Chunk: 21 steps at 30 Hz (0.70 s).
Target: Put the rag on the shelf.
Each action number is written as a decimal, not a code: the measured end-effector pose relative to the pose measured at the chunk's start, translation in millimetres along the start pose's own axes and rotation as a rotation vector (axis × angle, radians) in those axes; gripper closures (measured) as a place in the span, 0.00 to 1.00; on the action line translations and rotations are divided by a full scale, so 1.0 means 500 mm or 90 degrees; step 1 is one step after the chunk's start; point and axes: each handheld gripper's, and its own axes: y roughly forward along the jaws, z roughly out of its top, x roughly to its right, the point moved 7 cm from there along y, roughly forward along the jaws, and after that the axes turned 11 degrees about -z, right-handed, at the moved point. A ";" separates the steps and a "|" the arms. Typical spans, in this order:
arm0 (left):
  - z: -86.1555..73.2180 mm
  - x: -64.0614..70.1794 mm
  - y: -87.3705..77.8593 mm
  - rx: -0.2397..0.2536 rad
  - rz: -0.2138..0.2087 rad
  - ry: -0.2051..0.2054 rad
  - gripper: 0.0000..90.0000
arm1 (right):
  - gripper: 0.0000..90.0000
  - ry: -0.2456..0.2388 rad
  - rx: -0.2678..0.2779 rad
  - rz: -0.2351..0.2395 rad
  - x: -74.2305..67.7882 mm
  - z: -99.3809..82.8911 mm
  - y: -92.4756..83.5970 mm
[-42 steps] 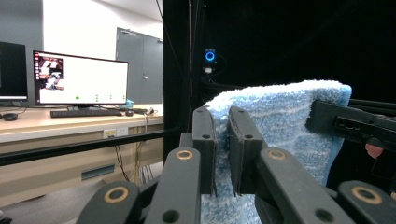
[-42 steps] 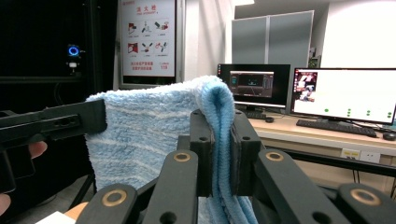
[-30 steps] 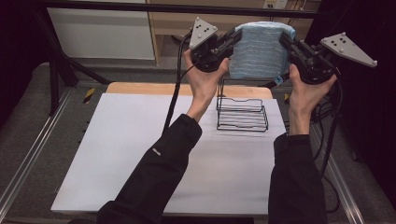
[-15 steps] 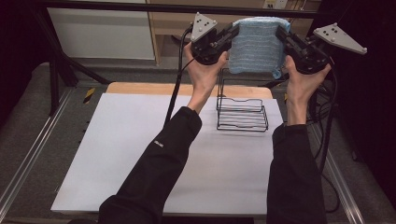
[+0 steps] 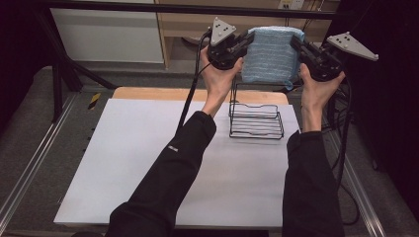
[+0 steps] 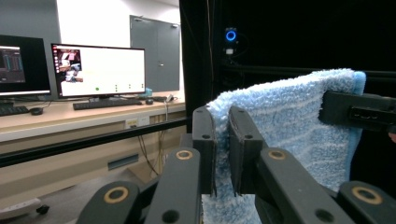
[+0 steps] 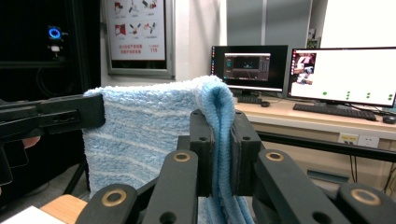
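High view puts the white table (image 5: pixel 148 163) under you with the black wire rack (image 5: pixel 256 121) standing toward its far right, and the folded blue towel (image 5: pixel 269 54) held up in the air above and behind that rack, stretched between your two tools. Judging by this, the pick-up is done and the draping is what remains: the towel has not touched the rack's upright rail yet, so you likely need to bring it down and lay it over. Both your forearms reach forward and up, palms roughly facing each other. Your left gripper (image 5: pixel 236 48) is clamped on the towel's left edge, your right gripper (image 5: pixel 307 53) on its right edge; the right gripper view shows the folded towel (image 7: pixel 219 121) edge pinched tight between the jaws.
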 end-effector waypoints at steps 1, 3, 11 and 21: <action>-0.003 -0.002 0.002 -0.001 -0.001 -0.002 0.91 | 0.92 -0.001 0.000 0.001 0.002 -0.002 0.002; -0.007 -0.002 0.005 -0.006 -0.002 0.002 0.91 | 0.92 -0.003 -0.002 0.002 0.005 -0.005 0.005; -0.035 -0.001 0.019 -0.040 -0.002 0.019 0.91 | 0.92 0.004 -0.019 0.000 0.020 -0.038 0.012; -0.071 0.003 0.014 -0.065 -0.015 0.026 0.91 | 0.92 0.017 -0.035 0.007 0.026 -0.079 0.007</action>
